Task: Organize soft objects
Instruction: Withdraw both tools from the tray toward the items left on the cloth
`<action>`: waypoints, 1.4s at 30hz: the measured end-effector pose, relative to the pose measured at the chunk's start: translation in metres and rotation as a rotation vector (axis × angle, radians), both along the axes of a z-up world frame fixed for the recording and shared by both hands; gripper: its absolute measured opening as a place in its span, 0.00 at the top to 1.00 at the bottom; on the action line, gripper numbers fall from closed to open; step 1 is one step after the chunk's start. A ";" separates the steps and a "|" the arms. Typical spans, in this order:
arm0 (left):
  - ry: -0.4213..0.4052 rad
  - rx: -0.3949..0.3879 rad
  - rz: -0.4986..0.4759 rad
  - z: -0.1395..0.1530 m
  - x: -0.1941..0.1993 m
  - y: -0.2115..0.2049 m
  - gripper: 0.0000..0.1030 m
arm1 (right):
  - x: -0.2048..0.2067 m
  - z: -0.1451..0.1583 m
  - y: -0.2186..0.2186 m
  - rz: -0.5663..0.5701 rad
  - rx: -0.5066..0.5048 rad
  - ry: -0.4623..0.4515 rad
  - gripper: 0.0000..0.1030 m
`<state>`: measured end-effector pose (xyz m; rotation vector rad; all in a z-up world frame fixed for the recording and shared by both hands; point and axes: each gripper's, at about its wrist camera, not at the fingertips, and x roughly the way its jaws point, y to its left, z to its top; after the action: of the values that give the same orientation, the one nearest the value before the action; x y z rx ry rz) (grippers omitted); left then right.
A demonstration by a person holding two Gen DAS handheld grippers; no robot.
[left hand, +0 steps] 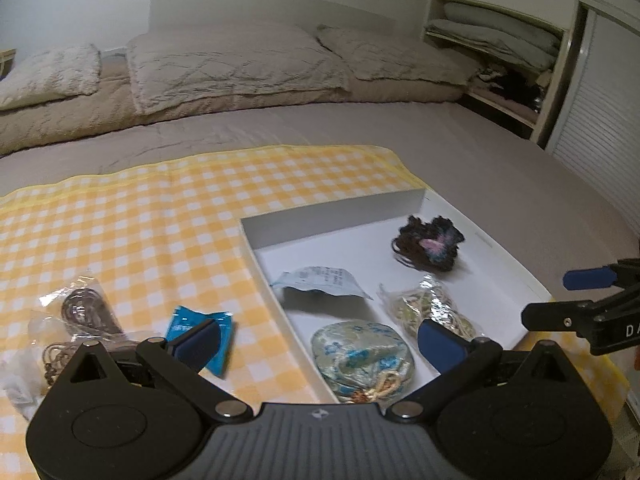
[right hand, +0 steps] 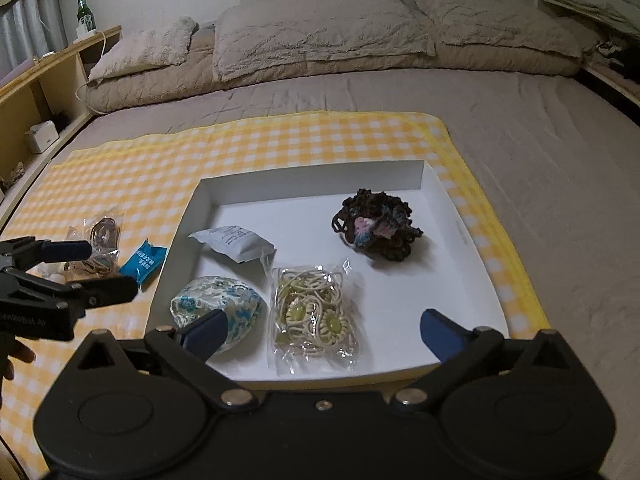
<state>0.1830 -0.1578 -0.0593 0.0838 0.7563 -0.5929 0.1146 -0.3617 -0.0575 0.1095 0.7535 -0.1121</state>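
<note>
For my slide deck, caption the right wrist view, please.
Open right gripper above white tray holding floral pouch, hair-tie bag, crochet piece, white packet.

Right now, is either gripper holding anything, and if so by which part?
Nothing is held. The left gripper and the right gripper both stand open and bare, above the near end of the white tray.

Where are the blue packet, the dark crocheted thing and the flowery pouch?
blue packet (right hand: 143, 263), right wrist view, middle of its printed face.
dark crocheted thing (right hand: 376, 224), right wrist view, its pink centre.
flowery pouch (left hand: 356, 350), left wrist view, top of its patterned fabric.
</note>
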 end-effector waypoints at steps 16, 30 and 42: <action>-0.036 0.028 0.152 0.010 0.019 0.068 0.00 | 0.026 0.005 0.019 0.013 -0.001 -0.030 0.00; -0.026 0.090 0.325 0.011 0.037 0.145 0.00 | 0.062 0.011 0.068 0.100 -0.011 -0.048 0.00; 0.001 0.186 0.405 -0.003 0.043 0.190 0.00 | 0.092 0.021 0.122 0.185 0.010 -0.098 0.00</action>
<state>0.2256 0.0325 -0.0626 0.0983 0.8015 -0.1370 0.2068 -0.2397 -0.0367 0.0542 0.6629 0.0722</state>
